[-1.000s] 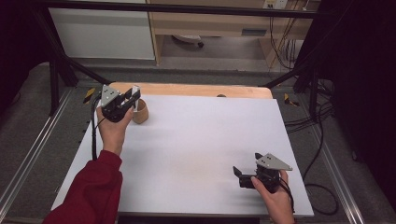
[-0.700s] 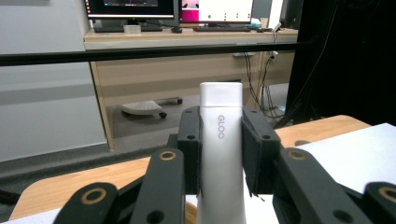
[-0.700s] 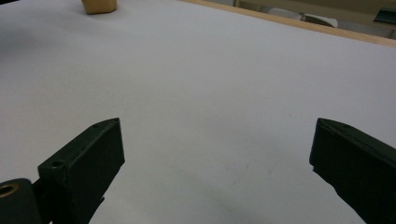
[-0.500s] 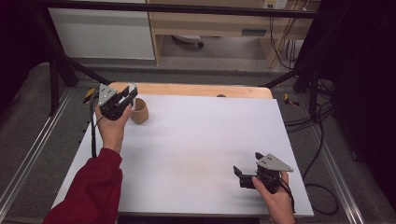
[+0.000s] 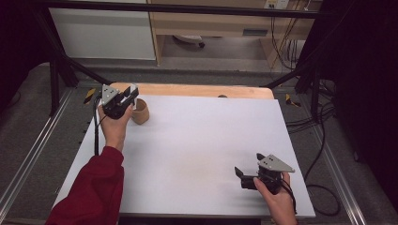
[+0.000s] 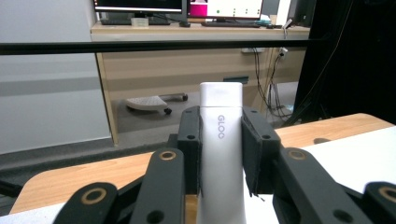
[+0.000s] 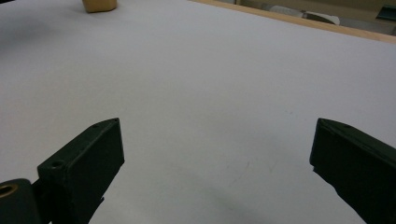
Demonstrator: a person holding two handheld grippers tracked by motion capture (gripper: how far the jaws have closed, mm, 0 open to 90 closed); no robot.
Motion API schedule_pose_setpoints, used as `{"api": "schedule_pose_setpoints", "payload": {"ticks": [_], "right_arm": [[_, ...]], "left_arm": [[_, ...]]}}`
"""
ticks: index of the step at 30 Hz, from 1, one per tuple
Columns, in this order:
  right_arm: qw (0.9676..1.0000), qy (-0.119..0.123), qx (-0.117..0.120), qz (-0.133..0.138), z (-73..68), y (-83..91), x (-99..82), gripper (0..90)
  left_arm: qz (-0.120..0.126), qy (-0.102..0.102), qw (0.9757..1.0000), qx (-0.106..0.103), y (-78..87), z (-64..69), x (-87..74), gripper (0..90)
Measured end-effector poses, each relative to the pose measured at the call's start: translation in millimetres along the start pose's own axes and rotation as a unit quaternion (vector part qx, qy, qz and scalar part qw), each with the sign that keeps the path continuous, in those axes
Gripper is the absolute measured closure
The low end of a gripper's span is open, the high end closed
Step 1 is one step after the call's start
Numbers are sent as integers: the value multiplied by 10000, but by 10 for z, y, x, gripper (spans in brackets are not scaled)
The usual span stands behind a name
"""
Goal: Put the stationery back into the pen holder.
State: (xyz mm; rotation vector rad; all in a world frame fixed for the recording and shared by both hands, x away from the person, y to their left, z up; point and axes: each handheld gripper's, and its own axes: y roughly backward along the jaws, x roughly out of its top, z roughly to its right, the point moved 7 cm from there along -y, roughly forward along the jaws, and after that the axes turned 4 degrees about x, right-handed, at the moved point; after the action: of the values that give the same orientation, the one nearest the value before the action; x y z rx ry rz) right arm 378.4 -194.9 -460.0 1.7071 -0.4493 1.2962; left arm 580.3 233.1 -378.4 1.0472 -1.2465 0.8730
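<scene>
My left gripper (image 5: 127, 97) is at the table's far left corner, shut on a white glue stick (image 6: 221, 140) marked GLOO. The stick stands upright between the pads, its cap above the jaw tips. Just right of that gripper, a small tan cup (image 5: 140, 111) stands on the white tabletop (image 5: 197, 140). It also appears at the top edge of the right gripper view as the tan cup (image 7: 99, 4). My right gripper (image 5: 240, 176) rests low near the front right of the table, open, with nothing between its fingers (image 7: 88, 158).
A wooden strip (image 5: 187, 90) runs along the table's far edge, with a small dark spot (image 5: 222, 96) on it. A black frame bar (image 6: 140, 45) crosses beyond the table. Cables (image 5: 319, 122) hang off the right side.
My left gripper has shifted slightly left and down with the glue stick still in it. The right gripper has stayed put.
</scene>
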Motion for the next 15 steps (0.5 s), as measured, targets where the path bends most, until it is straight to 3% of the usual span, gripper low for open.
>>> {"api": "schedule_pose_setpoints", "payload": {"ticks": [8, 15], "right_arm": [[10000, -41, 6, -25, 5, -8, -11, 33], [10000, -35, 20, -29, -1, -6, -13, 33]], "left_arm": [[-56, 108, 9999, -49, -99, -55, -117, 711], [-61, 88, 9999, 35, -156, -61, -157, 711]]}}
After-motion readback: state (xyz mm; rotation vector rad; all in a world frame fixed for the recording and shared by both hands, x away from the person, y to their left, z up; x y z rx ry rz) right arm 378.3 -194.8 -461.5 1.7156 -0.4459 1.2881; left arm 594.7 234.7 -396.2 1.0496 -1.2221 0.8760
